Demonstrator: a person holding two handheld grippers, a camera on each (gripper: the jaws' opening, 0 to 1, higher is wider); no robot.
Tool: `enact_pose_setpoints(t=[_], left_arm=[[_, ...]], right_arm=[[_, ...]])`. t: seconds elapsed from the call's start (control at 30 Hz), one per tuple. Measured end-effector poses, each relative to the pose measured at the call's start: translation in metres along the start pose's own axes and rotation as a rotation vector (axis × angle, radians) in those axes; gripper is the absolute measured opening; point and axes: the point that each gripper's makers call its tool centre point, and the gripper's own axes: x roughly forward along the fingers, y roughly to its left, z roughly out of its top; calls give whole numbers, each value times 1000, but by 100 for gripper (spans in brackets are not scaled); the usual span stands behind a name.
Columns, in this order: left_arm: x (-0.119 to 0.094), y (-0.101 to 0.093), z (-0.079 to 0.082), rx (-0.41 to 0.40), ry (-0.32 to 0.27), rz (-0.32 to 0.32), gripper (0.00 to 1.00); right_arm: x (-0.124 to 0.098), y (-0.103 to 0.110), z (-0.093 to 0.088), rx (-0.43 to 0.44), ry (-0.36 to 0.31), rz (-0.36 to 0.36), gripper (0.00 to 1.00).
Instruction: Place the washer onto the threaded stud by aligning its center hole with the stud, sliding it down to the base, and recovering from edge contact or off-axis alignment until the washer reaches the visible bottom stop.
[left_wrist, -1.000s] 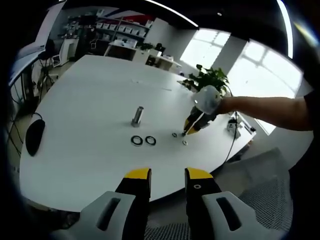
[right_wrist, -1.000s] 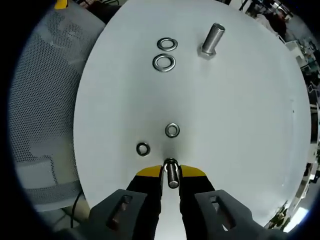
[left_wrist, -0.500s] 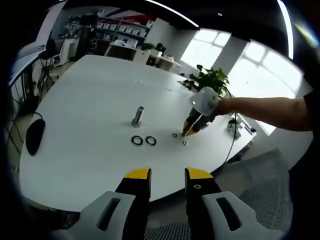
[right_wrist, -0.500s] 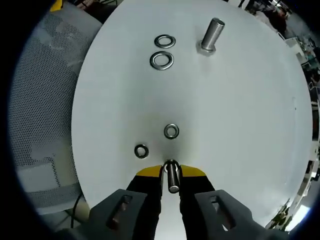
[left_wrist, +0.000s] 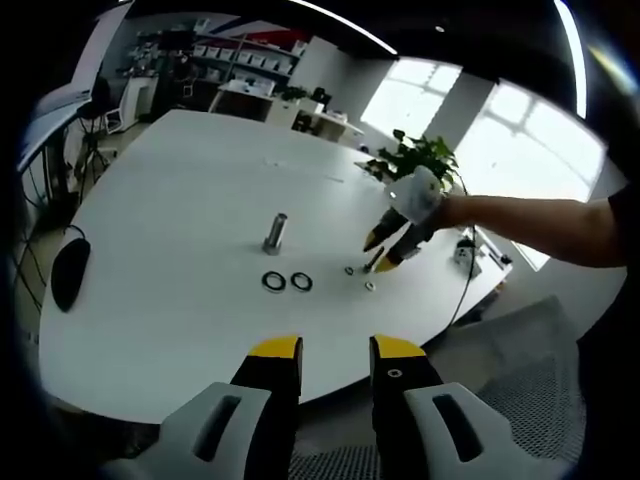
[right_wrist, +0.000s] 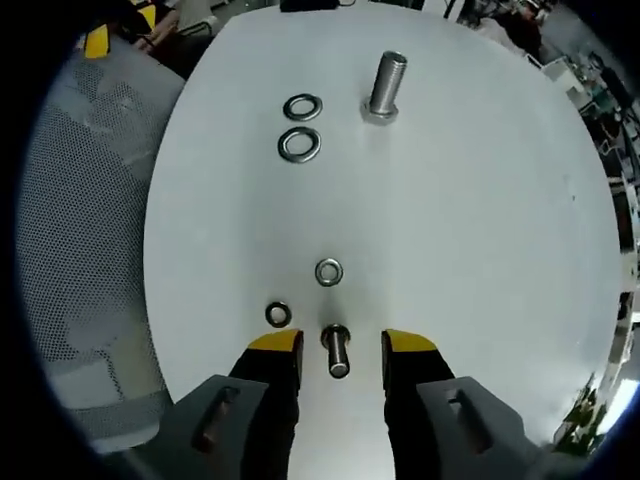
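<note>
In the left gripper view, the left gripper hangs off the near edge of the white tabletop, its yellow-tipped fingers apart with nothing between them. On the tabletop a large bolt stands upright on its head. Two large washers lie side by side just in front of it, flat on the surface. To their right lie two smaller rings, close together. The right gripper, held by a gloved hand, reaches in from the right and points down at the tabletop right beside those rings. A dark computer mouse sits near the left edge. A potted plant stands beyond the far edge.

In the right gripper view, the right gripper has its fingers spread wide, gripping nothing. A small bolt stands on the tabletop between them, clear of both pads. Just past it lies a small washer, and a small dark nut lies to its left. Farther off, the two large washers lie near each other, beside the upright large bolt. A mesh chair back shows off the tabletop's left edge.
</note>
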Motion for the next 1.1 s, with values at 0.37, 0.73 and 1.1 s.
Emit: enact_pose_setpoints(t=[0.37,0.73,1.1], left_arm=[[0,0,1,-1,-4,0,25],[-1,1,1,-5,-10,0,25],[-1,0,2,-5,-14,-4,25]], right_arm=[[-41,-9,1,168,-179,-114,36],[-71,2,-8,357,-326,-175,36],[-75,18,-7,396,-363,-179,35]])
